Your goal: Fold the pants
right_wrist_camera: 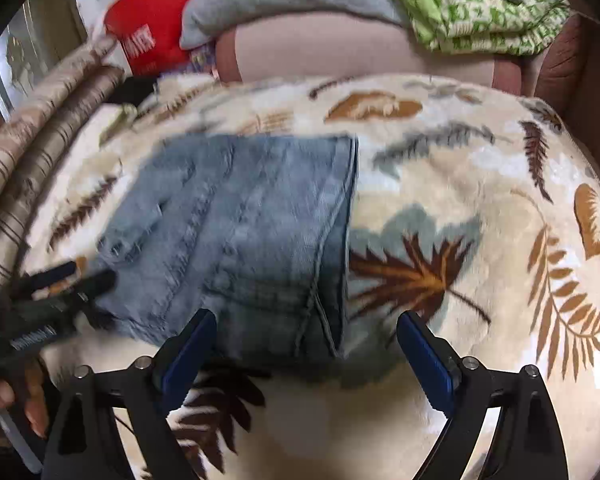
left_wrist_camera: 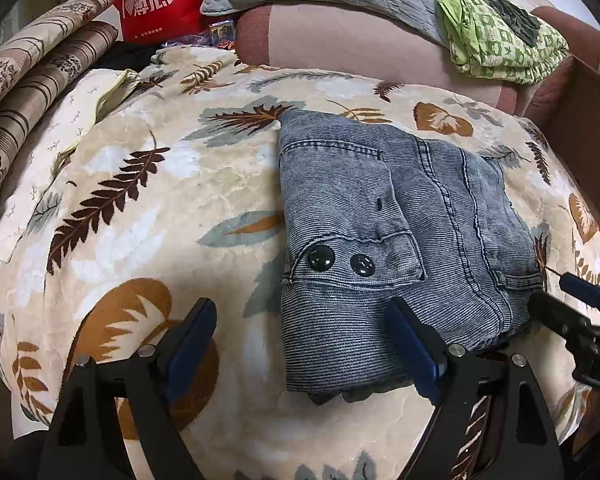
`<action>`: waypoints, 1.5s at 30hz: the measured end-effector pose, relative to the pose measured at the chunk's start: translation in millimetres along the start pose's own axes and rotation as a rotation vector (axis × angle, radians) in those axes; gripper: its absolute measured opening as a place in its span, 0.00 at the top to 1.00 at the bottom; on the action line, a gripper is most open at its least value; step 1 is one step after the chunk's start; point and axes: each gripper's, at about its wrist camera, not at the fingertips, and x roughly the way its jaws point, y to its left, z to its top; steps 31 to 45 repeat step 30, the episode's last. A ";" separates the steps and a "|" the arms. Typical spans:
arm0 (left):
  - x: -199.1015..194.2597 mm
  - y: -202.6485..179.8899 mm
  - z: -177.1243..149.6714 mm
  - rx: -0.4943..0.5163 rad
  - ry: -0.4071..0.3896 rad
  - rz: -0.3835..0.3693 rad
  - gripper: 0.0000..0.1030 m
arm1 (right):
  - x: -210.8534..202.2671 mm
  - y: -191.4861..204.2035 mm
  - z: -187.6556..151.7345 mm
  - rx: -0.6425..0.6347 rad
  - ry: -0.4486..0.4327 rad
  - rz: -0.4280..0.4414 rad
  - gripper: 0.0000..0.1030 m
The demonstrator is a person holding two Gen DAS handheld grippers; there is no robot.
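The pants (left_wrist_camera: 396,236), grey-blue denim, lie in a compact folded bundle on the leaf-patterned blanket (left_wrist_camera: 172,200), with a pocket and its two dark buttons on top, so the folding seems almost or fully finished. The left gripper (left_wrist_camera: 304,340) is spread wide and holds nothing, one finger over the near edge of the bundle and the other over the blanket. The right gripper (right_wrist_camera: 306,344) is also released and empty just before the bundle's near edge, probably because no further grasp is needed.
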 end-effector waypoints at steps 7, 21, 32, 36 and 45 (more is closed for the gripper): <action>-27.8 -4.2 1.0 0.010 -0.033 0.009 0.16 | 13.7 -12.1 -5.1 0.026 0.076 -0.005 0.08; -57.9 -26.4 -0.3 0.001 -0.106 -0.025 0.07 | -74.8 -4.6 -28.1 -0.098 -0.016 -0.083 0.06; -67.9 -31.2 5.9 0.042 -0.129 0.048 0.00 | -75.7 11.2 -23.8 -0.152 0.007 -0.097 0.06; -67.9 -31.2 5.9 0.042 -0.129 0.048 0.00 | -75.7 11.2 -23.8 -0.152 0.007 -0.097 0.06; -67.9 -31.2 5.9 0.042 -0.129 0.048 0.00 | -75.7 11.2 -23.8 -0.152 0.007 -0.097 0.06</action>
